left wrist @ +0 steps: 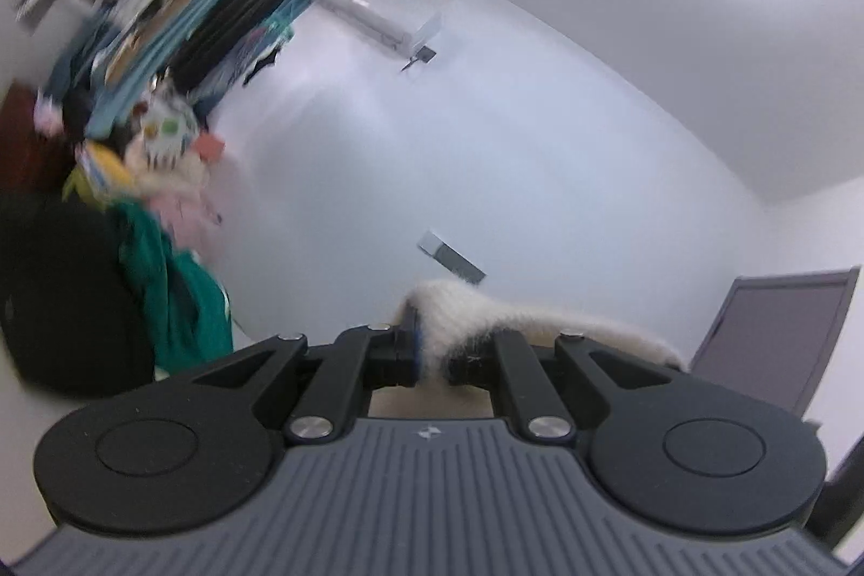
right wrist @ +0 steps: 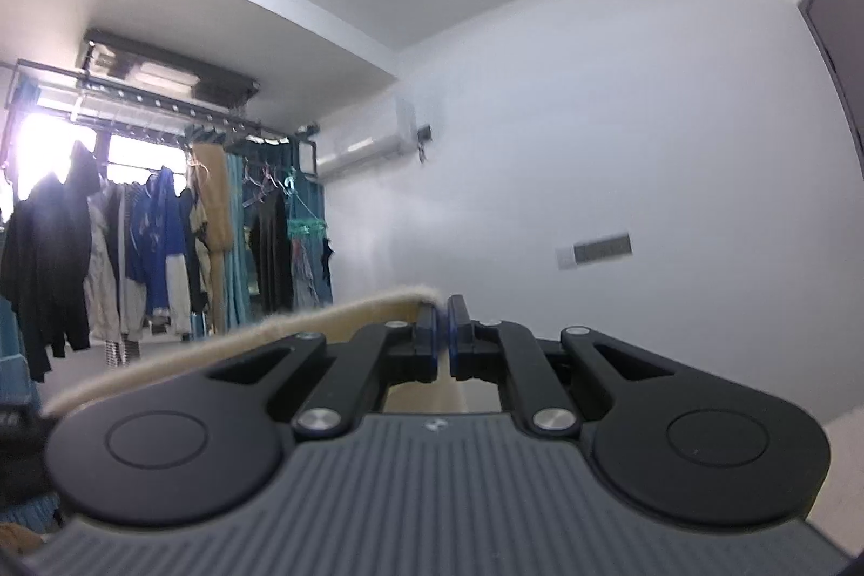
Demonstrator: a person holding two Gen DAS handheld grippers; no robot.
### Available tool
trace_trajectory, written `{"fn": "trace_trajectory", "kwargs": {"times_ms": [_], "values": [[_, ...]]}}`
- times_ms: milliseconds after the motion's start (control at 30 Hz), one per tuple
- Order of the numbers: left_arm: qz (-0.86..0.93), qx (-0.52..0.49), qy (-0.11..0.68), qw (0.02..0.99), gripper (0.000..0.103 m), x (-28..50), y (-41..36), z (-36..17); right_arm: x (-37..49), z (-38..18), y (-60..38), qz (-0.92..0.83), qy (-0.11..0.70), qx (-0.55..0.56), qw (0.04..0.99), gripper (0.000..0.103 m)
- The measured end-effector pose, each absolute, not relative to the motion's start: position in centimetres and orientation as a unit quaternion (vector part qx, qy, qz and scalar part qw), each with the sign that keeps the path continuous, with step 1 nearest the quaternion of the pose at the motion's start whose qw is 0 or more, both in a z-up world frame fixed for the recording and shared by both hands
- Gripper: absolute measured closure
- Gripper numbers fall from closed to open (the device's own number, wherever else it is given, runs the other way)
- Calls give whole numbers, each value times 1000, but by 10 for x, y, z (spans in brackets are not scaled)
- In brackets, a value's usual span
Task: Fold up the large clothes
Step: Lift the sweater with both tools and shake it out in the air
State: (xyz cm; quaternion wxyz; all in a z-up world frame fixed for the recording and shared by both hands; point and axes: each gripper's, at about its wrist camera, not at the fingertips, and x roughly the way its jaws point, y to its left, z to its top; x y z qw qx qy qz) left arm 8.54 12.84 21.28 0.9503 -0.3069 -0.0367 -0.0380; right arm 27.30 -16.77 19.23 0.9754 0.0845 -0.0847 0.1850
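Note:
A fluffy cream garment (left wrist: pixel 475 311) is pinched in my left gripper (left wrist: pixel 432 338), which is shut on it and lifted high, pointing at the white wall; the fabric bulges over the right finger and trails off to the right. In the right wrist view the same cream garment (right wrist: pixel 243 333) shows as a taut fuzzy edge that runs from the lower left up into my right gripper (right wrist: pixel 443 327), which is shut on its end. Both grippers point roughly level, well above the floor. The rest of the garment hangs below, out of sight.
A clothes rack (right wrist: pixel 162 230) with several hanging garments stands at the window. An air conditioner (right wrist: pixel 367 144) sits high on the white wall (right wrist: pixel 594 144). A heap of coloured clothes (left wrist: pixel 151 176) lies at the left. A dark door (left wrist: pixel 777 333) is at the right.

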Motion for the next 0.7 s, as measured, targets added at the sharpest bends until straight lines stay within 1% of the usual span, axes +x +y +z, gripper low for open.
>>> {"fn": "trace_trajectory", "kwargs": {"times_ms": [33,167,267,400,467,567,600,633,700], "values": [[-38,-300,-34,953,96,86,131,236,271,210,-164,180,-82,69,978,97],[-34,-275,-43,960,96,70,132,332,262,261,-158,171,-72,74,980,98],[-32,-251,-60,966,96,56,128,394,243,295,-158,167,-89,78,979,98],[-52,-251,-78,963,96,31,130,471,205,329,-160,173,-130,81,973,98],[-53,-239,-85,966,96,19,129,497,188,343,-161,173,-142,74,972,98],[-60,-219,-89,970,96,5,119,527,176,356,-163,172,-140,61,973,98],[-61,-216,-86,971,96,3,116,530,175,355,-164,168,-140,59,974,98],[-58,-213,-78,972,96,6,114,527,173,354,-167,153,-151,56,975,101],[-60,-212,-44,975,96,24,109,513,174,350,-176,122,-175,52,976,101]]}}
